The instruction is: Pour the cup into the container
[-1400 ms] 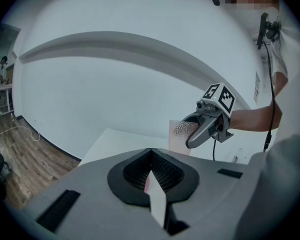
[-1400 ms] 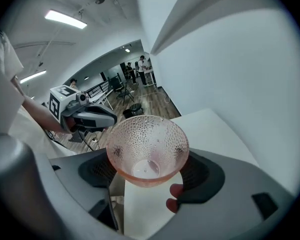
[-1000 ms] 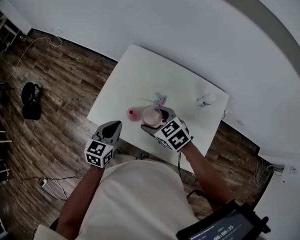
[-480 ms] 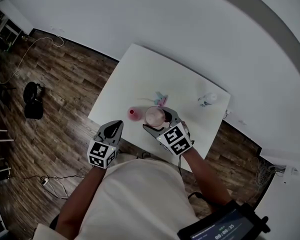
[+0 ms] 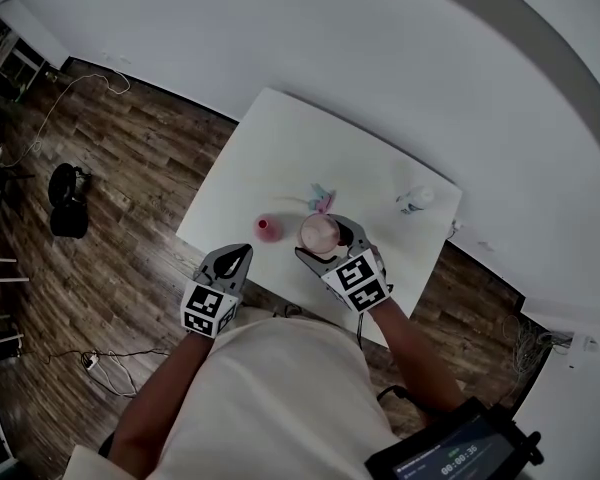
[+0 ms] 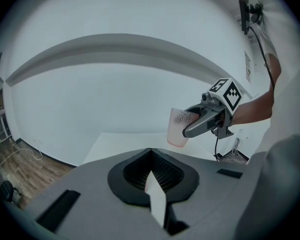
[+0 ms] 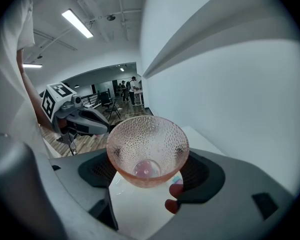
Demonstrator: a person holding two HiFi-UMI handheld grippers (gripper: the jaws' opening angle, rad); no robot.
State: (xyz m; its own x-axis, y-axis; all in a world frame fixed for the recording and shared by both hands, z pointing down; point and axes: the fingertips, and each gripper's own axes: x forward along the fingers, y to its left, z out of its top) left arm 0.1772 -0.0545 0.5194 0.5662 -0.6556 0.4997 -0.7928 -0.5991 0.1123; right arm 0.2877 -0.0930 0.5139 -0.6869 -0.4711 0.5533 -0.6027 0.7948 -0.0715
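Cup (image 5: pixel 317 231): pink, dimpled plastic, clamped in my R gripper (image 5: pixel 328 244), one jaw on each side of the wall near the rim. Left gripper view shows it roughly upright, mouth up, and seemingly clear of the white table (image 5: pixel 270 138). Right gripper view looks down into the mouth; there's a pale round patch at the bottom, can't tell if that's contents or just the base.

Container (image 5: pixel 267 229): small, red, standing on table just left of the cup, apart from it, nearer the front edge. In right gripper view a bit of red shows below the cup, between the jaws.

L gripper (image 5: pixel 232 259): jaws fully together, nothing between them. It hangs off the table's near-left edge, nose angled down toward the container, not touching it.

Other items: pink-and-teal object (image 5: pixel 321 198) just behind the cup; white bottle (image 5: pixel 413 200) near far-right corner, well apart. Black bag (image 5: pixel 65 200) on the wood floor, left of table.
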